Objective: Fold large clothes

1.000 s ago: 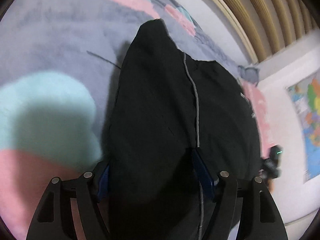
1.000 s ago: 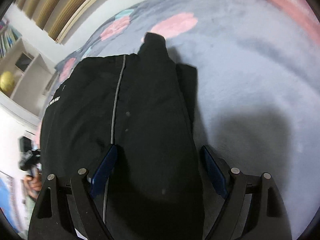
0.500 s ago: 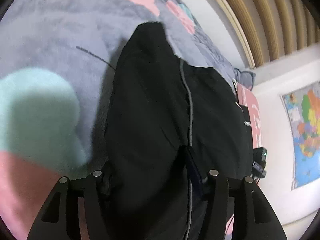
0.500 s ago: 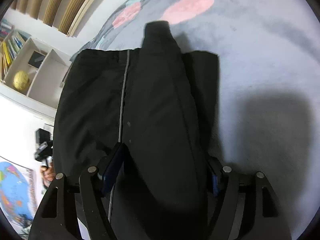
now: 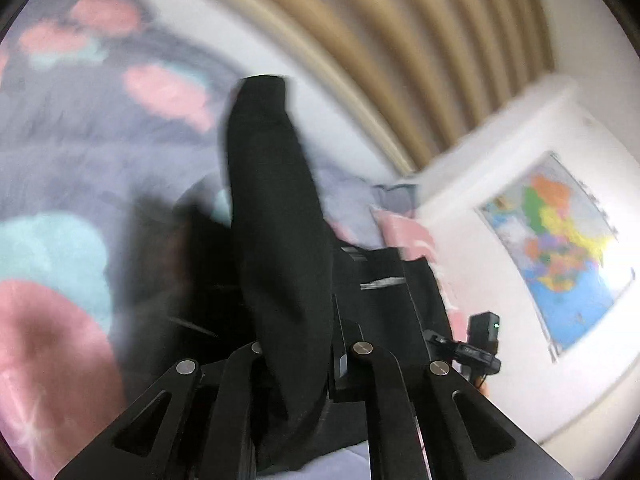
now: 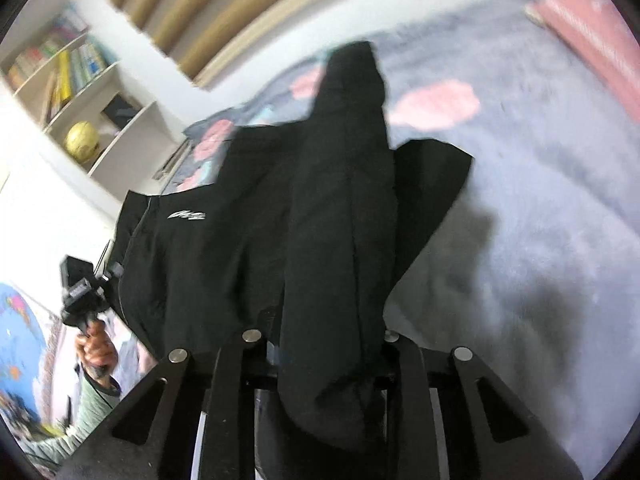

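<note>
- The black jacket (image 6: 336,208) is lifted at its near edge and hangs down toward the blanket (image 6: 540,208) that carries it; the far part still lies on the blanket.
- In the left wrist view the jacket (image 5: 280,240) shows as a long dark fold, maybe a sleeve, that runs from the claw up toward the far edge of the blanket (image 5: 80,152).
- A small white logo (image 6: 187,215) is on the jacket, on the side toward the left edge of the blanket.
- The left gripper (image 5: 304,356) is closed tight on the jacket; the cloth passes between its two fingers and hides the pads.
- The right gripper (image 6: 320,344) is closing, and a thick bundle of the jacket is between its fingers and fills the gap; it is clamped on the cloth.
- The blanket is grey-violet with pink and light blue patches; in the right wrist view a dark shadow lies on it beside the jacket.
- A pink pillow (image 6: 580,12) lies at the far right corner of the blanket.
- Behind the far edge stands a headboard (image 5: 400,48) with beige ribs.
- A white shelf (image 6: 80,92) with books and a yellow ball (image 6: 82,142) is at the left.
- A world map (image 5: 560,248) hangs on the white wall.
- Both pictures are blurred.
</note>
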The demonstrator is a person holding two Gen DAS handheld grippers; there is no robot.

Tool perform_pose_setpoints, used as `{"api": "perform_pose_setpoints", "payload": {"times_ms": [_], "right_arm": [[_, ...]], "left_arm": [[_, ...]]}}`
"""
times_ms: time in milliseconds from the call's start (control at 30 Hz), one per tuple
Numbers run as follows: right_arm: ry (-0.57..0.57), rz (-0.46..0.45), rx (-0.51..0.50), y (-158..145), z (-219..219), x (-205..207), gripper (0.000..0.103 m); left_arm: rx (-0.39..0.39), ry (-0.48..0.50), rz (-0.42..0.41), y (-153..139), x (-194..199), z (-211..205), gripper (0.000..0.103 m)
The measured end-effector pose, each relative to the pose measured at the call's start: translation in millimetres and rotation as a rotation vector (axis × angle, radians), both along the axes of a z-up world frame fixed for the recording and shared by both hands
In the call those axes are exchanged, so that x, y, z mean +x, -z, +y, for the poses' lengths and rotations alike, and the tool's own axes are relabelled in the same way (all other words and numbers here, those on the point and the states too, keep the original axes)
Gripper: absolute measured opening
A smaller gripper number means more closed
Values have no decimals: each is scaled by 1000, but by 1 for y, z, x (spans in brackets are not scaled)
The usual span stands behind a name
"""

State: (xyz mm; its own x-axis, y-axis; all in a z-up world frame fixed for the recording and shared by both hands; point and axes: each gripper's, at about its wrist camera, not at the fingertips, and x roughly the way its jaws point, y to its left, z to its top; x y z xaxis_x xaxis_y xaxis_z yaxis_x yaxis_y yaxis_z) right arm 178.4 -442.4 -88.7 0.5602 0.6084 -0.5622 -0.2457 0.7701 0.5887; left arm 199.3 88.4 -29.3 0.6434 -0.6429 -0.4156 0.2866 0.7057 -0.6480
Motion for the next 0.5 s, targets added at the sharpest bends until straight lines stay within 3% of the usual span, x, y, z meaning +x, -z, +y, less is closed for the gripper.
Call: {"api": "perform_pose_setpoints", "payload": {"times_ms": [67,133,233,300,333,400,500], "right_arm": [[-14,-22,-40,-21,15,-22,26],[14,18,-97,-27,23,-32,26],[49,65,-155,-15,27,-21,27],[83,111,-143,7,21,-8,31],[103,142,-117,20,13,-3,37],[118,212,-60,45,-3,4,45],[110,300,-3,77,-21,11,59]], "left_arm": [[66,10,-29,-20,-17,-10,9],[143,-13,-29,-29,-25,-13,11],[222,-99,68,-9,3,-4,18],[203,-145,152,20,31,10,22],[193,-166,185,31,38,13,29],[160,-192,330,68,64,31,44],[29,-102,498,110,89,42,55]]}}
